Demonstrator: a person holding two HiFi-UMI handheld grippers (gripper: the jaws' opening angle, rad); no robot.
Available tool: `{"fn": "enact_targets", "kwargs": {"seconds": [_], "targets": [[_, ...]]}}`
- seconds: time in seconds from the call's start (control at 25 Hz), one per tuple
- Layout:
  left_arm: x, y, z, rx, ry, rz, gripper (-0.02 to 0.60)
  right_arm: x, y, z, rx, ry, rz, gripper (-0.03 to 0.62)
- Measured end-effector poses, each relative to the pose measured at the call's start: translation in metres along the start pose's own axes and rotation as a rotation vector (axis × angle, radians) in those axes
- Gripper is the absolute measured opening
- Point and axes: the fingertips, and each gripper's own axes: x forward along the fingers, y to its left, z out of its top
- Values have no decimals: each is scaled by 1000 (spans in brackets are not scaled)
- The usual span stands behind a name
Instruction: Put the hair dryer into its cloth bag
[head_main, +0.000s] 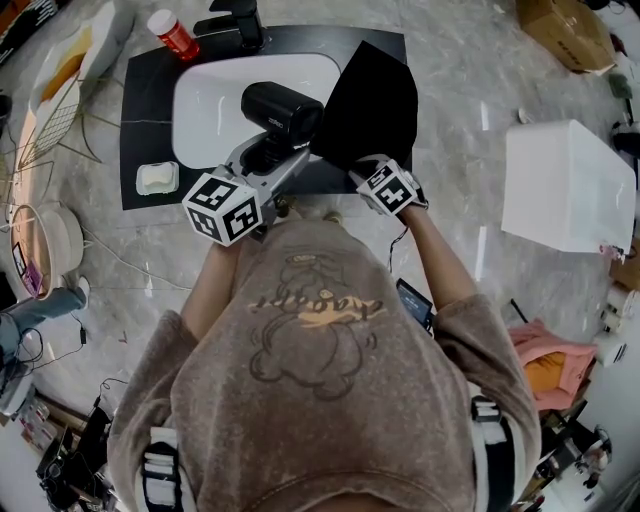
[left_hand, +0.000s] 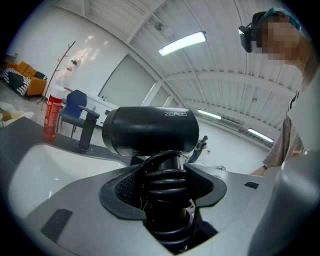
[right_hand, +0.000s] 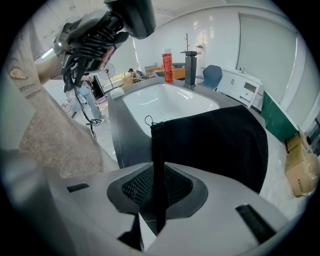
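My left fingers clamp the dryer by its cord-wrapped handle. My right fingers sit slack around the bag hem, so I'd re-pinch it, spread the mouth and feed the nozzle in first.

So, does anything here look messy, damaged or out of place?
Nothing looks spilled or broken. The one untidy thing is the hair dryer in the left gripper. Its cord is wound in thick coils right where the jaws clamp it, and in the right gripper view a few loops sag loose, so they might snag.
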Motion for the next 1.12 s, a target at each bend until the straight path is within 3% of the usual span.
{"fn": "enact_targets", "kwargs": {"seconds": [0.2, 0.72, 1.12], "targets": [[0, 2, 0, -3, 1, 4, 258, 1, -5, 0, 12, -1, -11, 17], [-1, 5, -4, 7, 29, -18, 258, -51, -24, 44, 109, -163, 2, 12], [6, -7, -33, 58, 177, -145, 258, -86, -54, 68, 204, -282, 2, 12]]}}
